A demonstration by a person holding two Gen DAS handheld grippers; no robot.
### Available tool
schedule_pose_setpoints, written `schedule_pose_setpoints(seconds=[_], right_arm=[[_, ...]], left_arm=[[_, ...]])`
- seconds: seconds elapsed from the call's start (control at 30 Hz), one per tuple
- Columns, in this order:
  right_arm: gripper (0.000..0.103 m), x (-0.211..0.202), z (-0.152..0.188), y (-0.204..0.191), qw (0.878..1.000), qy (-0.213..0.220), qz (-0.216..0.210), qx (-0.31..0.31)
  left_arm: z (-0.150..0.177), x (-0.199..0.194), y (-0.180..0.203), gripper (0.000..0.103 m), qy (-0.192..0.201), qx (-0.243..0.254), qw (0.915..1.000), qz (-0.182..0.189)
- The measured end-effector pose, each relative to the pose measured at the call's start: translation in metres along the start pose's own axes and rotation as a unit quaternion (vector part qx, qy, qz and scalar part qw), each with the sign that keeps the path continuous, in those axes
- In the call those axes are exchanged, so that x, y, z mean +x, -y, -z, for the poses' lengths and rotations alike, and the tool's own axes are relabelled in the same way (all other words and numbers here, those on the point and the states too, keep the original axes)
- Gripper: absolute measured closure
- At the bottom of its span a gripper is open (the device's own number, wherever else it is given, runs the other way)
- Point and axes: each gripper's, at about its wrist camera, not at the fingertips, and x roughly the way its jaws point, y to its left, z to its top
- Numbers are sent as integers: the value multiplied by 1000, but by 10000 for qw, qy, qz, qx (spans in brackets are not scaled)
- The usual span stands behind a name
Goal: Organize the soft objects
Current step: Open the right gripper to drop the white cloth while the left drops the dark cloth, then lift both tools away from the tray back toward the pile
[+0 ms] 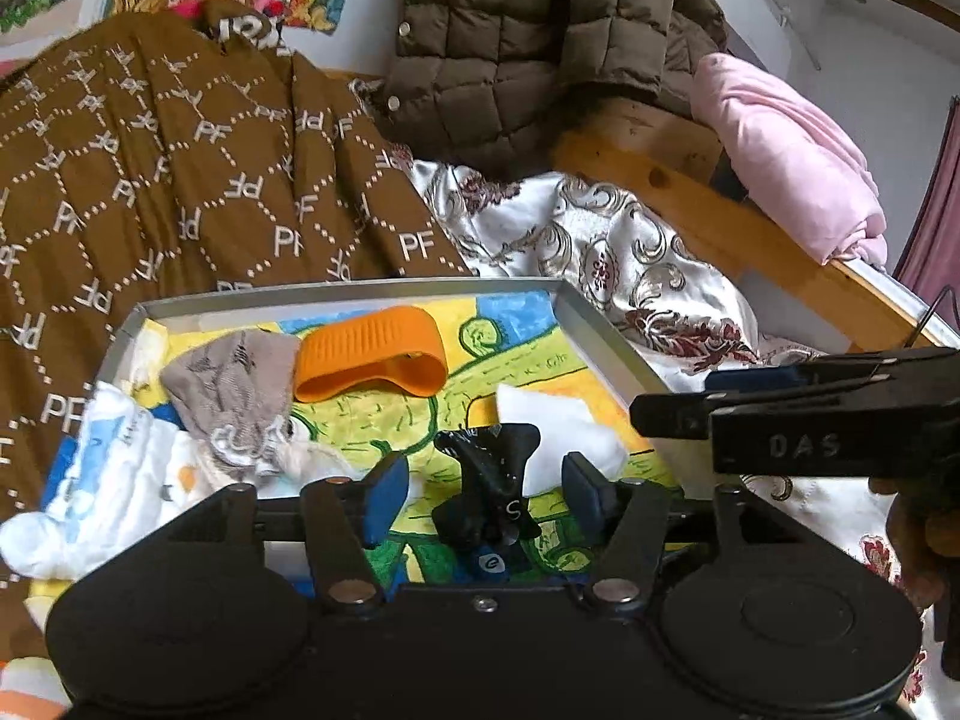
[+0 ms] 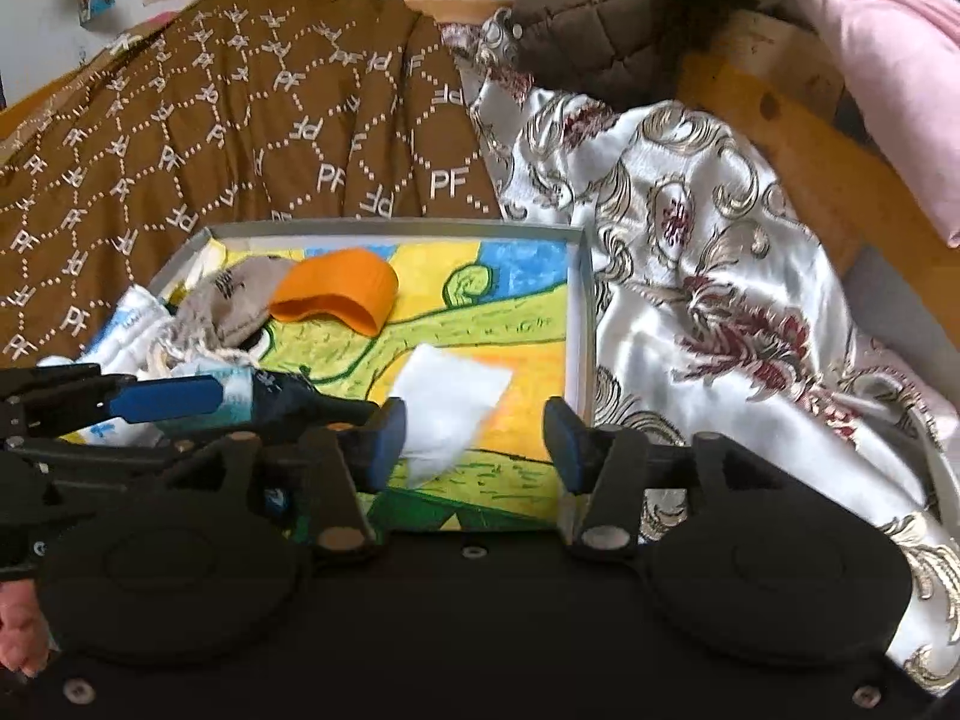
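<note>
A grey-rimmed tray (image 1: 606,330) with a painted yellow-green floor lies on the bed. In it are an orange ribbed band (image 1: 372,354), a grey-beige sock (image 1: 234,396), a white-and-blue cloth (image 1: 120,468), a white pad (image 1: 558,432) and a dark sock (image 1: 492,480). My left gripper (image 1: 486,492) is open, and the dark sock lies between its fingers without the pads pressing it. My right gripper (image 2: 477,444) is open over the white pad (image 2: 450,408), whose edge lies by the left finger. In the right wrist view the dark sock (image 2: 288,402) lies beyond a blue finger (image 2: 162,399) of the left gripper.
A brown blanket with a letter pattern (image 1: 180,180) lies behind and left of the tray. White patterned satin (image 1: 600,240) spreads to the right. A quilted brown jacket (image 1: 528,30) and a pink cloth (image 1: 792,150) rest on the wooden bed frame (image 1: 720,222).
</note>
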Motion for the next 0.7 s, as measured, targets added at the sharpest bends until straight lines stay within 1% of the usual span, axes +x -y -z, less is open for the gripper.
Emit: schedule_pose_setpoints(seconds=[0.03,0.07,0.1,0.17,0.2,0.23,0.3,0.33,0.37,0.4,0.43,0.47,0.53,0.63,0.7], right_arm=[[51,-6,-1,0,10000,64,1,-1],[48,-13,-2,0,9999,157,2,-9],[46,-20,-3,0,9997,251,4,-10],[38,-34,-4,2,9991,418,12,42],[36,-41,-5,3,9986,512,12,87],[32,-49,-6,5,9982,594,3,129],[28,-65,-7,6,9970,762,-58,157],[25,-73,-8,6,9965,823,-60,147],[18,-81,-8,6,9960,884,-70,141],[14,-90,-8,5,9953,952,-71,148],[8,-98,-8,5,9946,1022,-57,158],[5,-106,-7,4,9938,1096,-45,167],[1,-122,-7,2,9927,1193,-19,151],[1,-146,-8,-4,9915,1295,39,133],[1,-164,-8,-5,9901,1394,49,188]], left_arm=[[0,-5,0,39,60,39,10000,-24],[-1,-10,1,33,124,75,9999,-57],[-1,-16,1,30,210,114,9997,-92],[-4,-27,1,29,329,160,9992,-141],[-5,-33,0,27,365,159,9991,-145],[-7,-39,-2,25,411,136,9990,-144],[-10,-52,-4,17,553,69,9983,-159],[-12,-59,-5,15,631,35,9979,-154],[-15,-67,-6,10,701,20,9974,-153],[-17,-74,-6,7,778,16,9968,-168],[-18,-81,-6,5,858,4,9961,-182],[-19,-88,-7,1,940,-26,9953,-214],[-22,-102,-9,1,1085,-144,9937,-255],[-27,-121,-13,1,1212,-309,9916,-335],[-28,-136,-14,1,1326,-278,9899,-417]])
